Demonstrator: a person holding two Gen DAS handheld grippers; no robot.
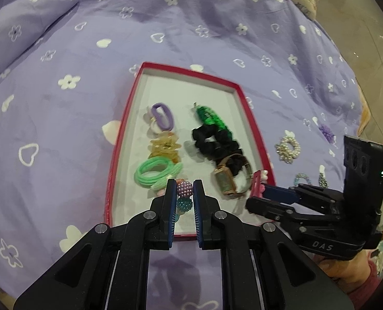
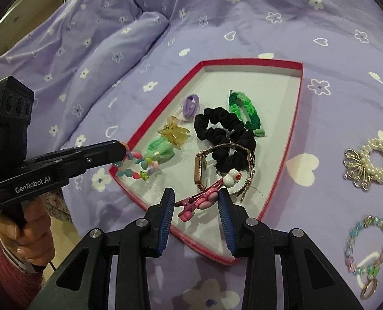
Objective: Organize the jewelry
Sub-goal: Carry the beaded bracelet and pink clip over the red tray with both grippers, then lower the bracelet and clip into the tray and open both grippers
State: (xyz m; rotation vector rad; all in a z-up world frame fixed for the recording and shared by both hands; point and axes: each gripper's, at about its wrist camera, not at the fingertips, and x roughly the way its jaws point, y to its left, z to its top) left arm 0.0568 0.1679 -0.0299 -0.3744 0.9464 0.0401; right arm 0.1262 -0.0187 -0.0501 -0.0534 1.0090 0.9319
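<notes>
Jewelry box [image 1: 129,139] holds scrunchie [image 1: 212,139], watch [image 1: 225,183]; left tool [image 1: 183,193] clamps bracelet [image 1: 184,190], right tool [image 2: 195,201] clamps clip [image 2: 199,197].

One tray [image 2: 298,103], two scrunchies [image 2: 225,139], one watch [image 2: 200,171]

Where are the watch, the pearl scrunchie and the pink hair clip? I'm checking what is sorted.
watch [image 2: 199,171], right wrist view, on its gold case.
pearl scrunchie [image 2: 380,160], right wrist view, on its pearls.
pink hair clip [image 2: 204,197], right wrist view, on its pink decoration.
</notes>
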